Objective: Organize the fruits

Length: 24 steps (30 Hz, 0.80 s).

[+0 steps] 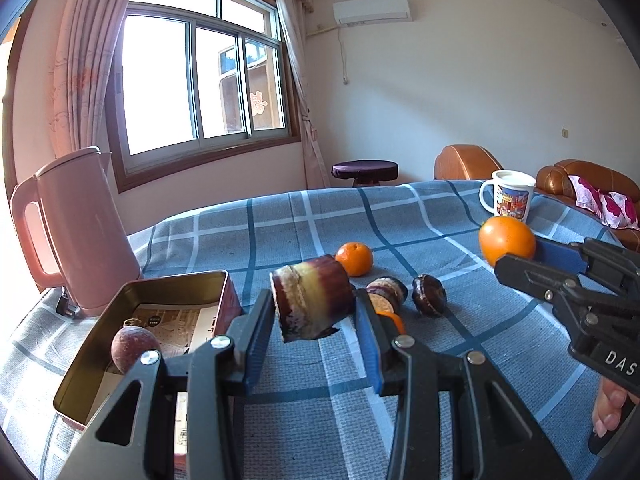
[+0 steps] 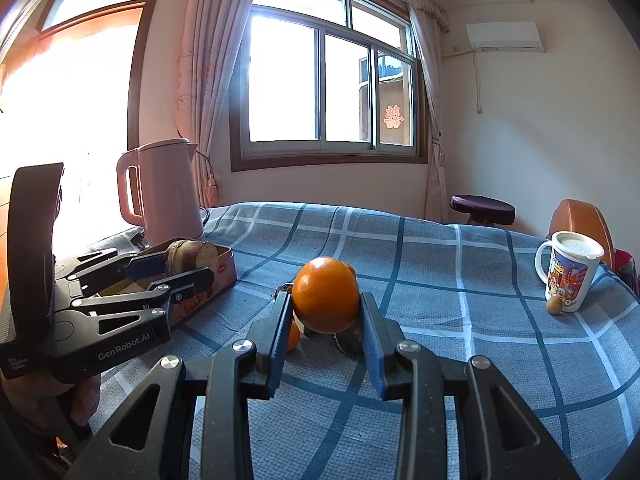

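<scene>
Both loaded, both clear of the desk (image 1: 460, 208). Left hand-held gripper (image 1: 316, 312) clamps a sugarcane chunk (image 1: 310, 300) crosswise between its pads, just right of the open tin (image 1: 100, 344), likely staged for a drop there (one round purple fruit (image 1: 134, 350) already inside). Right hand-held gripper (image 2: 324, 308) pinches a big orange (image 2: 326, 294) at the fingertips. Left on the cloth: a small tangerine (image 1: 354, 258) and two dark fruit pieces (image 1: 429, 294), just beyond the left gripper.

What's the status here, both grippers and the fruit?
Left gripper shut on purple-and-yellow sugarcane chunk, beside open metal tin. Right gripper shut on large round orange. Small fruits on the blue checked cloth below; nothing blocking.
</scene>
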Available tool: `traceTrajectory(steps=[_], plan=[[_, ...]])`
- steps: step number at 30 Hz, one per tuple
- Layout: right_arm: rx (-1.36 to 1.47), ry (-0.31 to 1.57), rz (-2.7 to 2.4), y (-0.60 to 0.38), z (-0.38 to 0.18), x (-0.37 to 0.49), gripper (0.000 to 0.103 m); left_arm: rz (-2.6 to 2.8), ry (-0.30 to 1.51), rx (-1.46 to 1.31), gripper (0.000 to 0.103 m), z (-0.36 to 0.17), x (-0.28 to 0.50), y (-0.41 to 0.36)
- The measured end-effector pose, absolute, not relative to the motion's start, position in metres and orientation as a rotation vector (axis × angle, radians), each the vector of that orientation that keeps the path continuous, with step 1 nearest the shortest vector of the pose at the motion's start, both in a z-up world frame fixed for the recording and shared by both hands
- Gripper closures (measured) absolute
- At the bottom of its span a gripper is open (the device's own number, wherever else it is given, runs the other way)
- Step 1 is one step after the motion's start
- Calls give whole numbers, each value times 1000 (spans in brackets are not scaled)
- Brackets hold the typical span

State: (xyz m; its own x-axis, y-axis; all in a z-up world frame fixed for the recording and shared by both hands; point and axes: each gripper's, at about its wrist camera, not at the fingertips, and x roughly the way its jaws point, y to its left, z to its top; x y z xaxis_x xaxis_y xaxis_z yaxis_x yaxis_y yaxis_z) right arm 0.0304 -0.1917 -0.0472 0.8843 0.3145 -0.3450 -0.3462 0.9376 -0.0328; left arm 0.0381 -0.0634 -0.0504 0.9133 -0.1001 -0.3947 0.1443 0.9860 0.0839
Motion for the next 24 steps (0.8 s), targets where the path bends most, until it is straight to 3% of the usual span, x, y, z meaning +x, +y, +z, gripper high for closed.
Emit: traceTrajectory(steps=[24], plan=[[-103,292,320,-191,-43,22,68,-109,339,115,62,-46,25,-63]])
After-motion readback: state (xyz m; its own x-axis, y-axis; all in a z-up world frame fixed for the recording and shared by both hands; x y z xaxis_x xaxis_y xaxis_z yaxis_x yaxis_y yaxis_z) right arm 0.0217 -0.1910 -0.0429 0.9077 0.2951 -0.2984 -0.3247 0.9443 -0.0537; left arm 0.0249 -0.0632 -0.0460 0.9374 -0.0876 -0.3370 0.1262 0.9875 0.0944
